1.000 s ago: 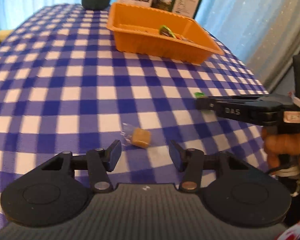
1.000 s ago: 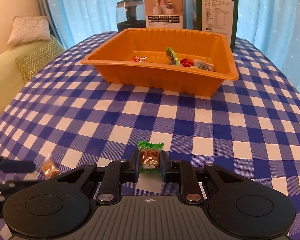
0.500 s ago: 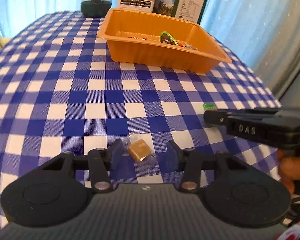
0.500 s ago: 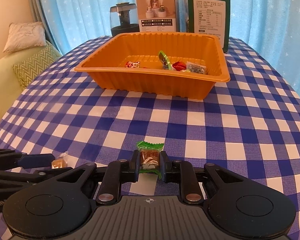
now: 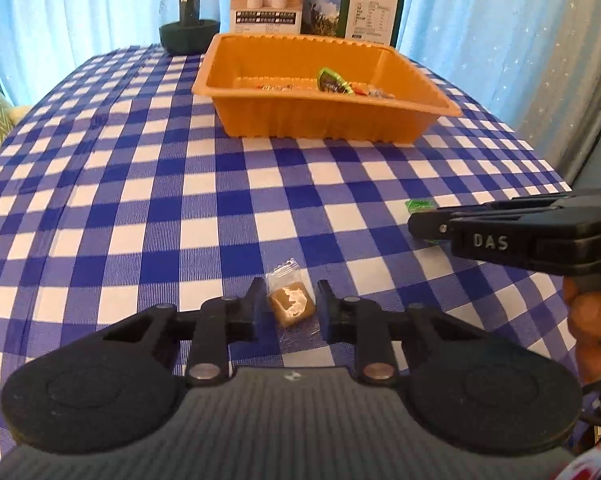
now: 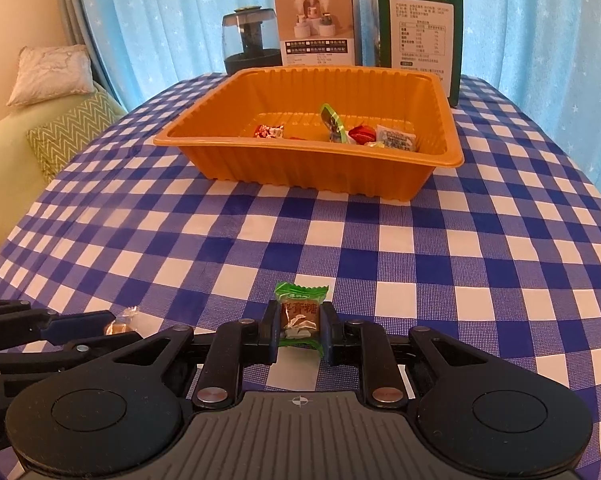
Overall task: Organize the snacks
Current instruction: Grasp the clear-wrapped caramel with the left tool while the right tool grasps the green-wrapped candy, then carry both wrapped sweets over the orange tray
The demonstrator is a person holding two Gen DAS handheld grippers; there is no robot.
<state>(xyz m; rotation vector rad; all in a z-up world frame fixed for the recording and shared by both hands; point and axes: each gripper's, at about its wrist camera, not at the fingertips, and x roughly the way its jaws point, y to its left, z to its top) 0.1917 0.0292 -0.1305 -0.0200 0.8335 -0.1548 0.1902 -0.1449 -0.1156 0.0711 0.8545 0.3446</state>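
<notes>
Blue curtains hang behind a table covered in a blue-and-white checked cloth (image 6: 396,236), with a cushioned green sofa (image 6: 32,140) off to the left of the right gripper's view. Straight ahead of both grippers, well apart from them, sits an orange tray (image 6: 312,160) holding several wrapped snacks; behind it stand a dark-based jar (image 6: 252,40), a pale box (image 6: 318,28) and a green box (image 6: 418,28). The left gripper (image 5: 290,306) has just been closing, and its two pads now press on either side of a caramel candy in clear wrap (image 5: 291,306), which lies on the cloth between the fingertips with the wrapper's crimped end pointing away from the gripper. The right gripper (image 6: 299,330) is clamped on a green-wrapped candy (image 6: 300,316), the wrapper's green frill sticking out ahead of the fingertips and the candy's underside close to the cloth; whether it touches cannot be told. In the left wrist view the right gripper reaches in from the right side, held by a hand (image 5: 588,320) at the frame's edge, with a sliver of green wrapper showing past its tip. In the right wrist view the left gripper's fingers come in from the left, near and slightly behind.
</notes>
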